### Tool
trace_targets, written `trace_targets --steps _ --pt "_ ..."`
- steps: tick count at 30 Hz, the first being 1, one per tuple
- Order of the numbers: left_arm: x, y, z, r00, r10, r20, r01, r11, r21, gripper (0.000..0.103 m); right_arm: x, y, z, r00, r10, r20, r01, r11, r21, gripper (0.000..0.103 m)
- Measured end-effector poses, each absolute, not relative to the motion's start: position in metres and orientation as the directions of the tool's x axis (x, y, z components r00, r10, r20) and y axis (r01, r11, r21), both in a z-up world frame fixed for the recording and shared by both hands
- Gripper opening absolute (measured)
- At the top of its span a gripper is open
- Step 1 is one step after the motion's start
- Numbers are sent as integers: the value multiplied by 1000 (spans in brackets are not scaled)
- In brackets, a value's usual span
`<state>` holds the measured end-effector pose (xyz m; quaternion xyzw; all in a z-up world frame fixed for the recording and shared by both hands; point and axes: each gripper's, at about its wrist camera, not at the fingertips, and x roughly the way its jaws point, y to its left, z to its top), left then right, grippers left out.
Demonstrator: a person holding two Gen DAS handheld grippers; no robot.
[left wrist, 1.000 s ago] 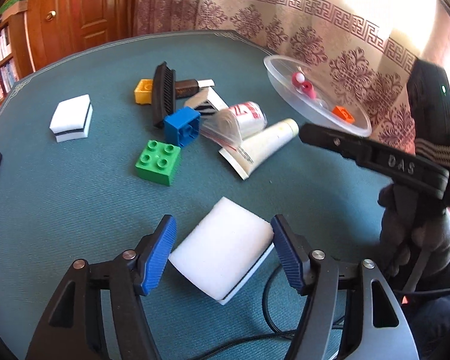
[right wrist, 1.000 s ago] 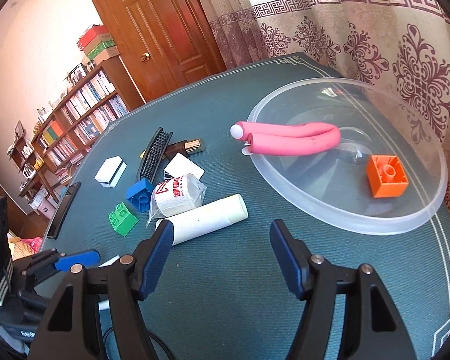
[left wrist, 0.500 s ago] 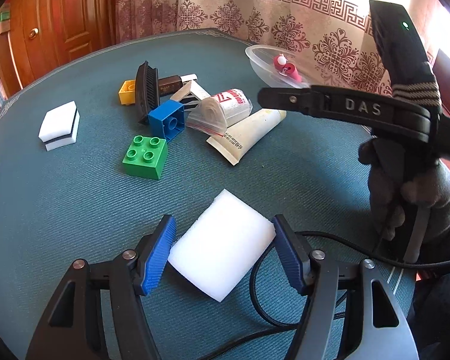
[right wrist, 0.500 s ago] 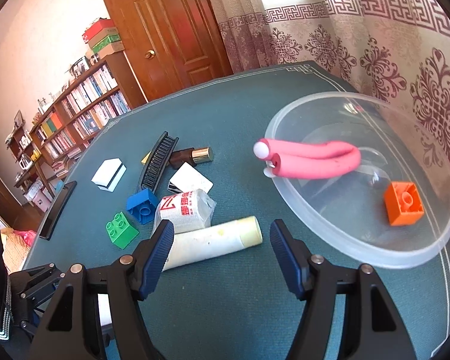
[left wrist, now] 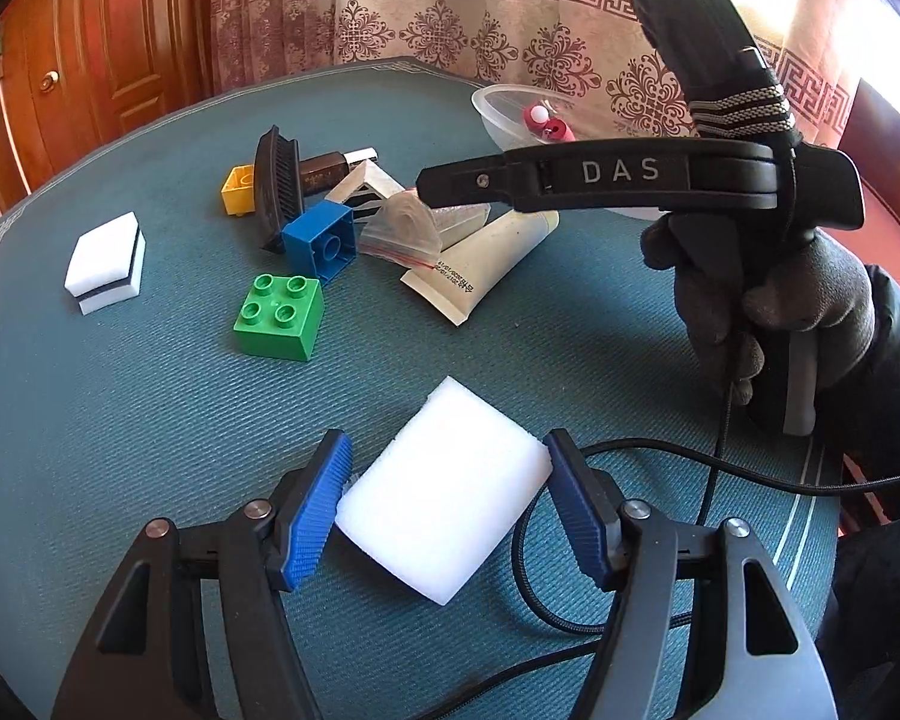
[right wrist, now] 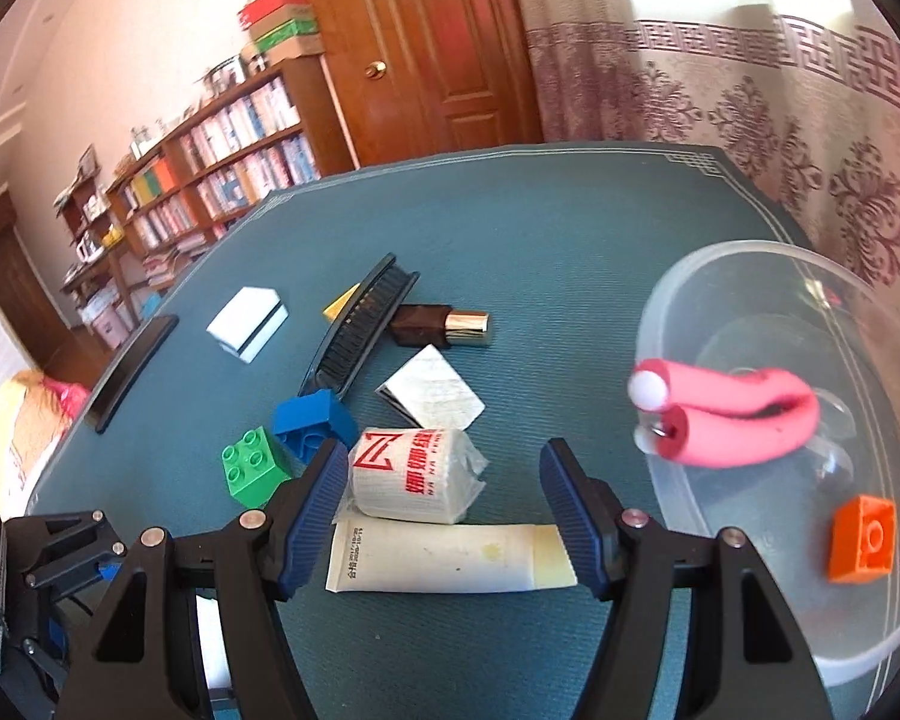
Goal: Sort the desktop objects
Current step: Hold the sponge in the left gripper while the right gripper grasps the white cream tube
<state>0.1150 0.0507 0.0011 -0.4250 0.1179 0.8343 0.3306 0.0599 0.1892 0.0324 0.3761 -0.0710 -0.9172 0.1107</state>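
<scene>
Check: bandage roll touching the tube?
Touching. The right wrist view shows the bandage roll lying against the tube, its lower edge overlapping the tube's top edge with no cloth between.

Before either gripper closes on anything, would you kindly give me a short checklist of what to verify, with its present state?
1. Left gripper open around the flat white foam sponge: ok.
2. Blue pads actually touching that sponge: cannot tell.
3. Right gripper open, nothing held: ok.
4. White squeeze tube and wrapped white gauze roll lie ahead of the right gripper, touching each other: not ok for a clean single pick.
5. Clear plastic bowl has room beside the pink bent tube and orange toy brick: ok.
6. Black cable near the sponge: not ok.
</scene>
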Motion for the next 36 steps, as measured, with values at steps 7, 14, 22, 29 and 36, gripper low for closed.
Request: trace_targets --steps 7,14,22,29,36 --pt "112 52 0 -411 447 -795 -656 -750 -83 70 64 181 26 -633 -252 -731 197 -967 163 71" --pt "110 50 0 -409 444 -797 -657 -749 -81 70 74 179 21 -559 -234 -796 232 -965 121 71" --pt "106 46 -2 -406 446 -797 -661 -746 -81 70 100 177 13 -500 -289 -816 250 -951 184 71" --pt "106 43 -6 -406 435 -804 -670 -740 -62 75 106 175 13 -553 -227 -802 205 -970 133 56" --pt "103 42 -10 -402 442 -802 -666 -742 -76 77 112 173 13 -581 -173 -795 194 -978 70 41"
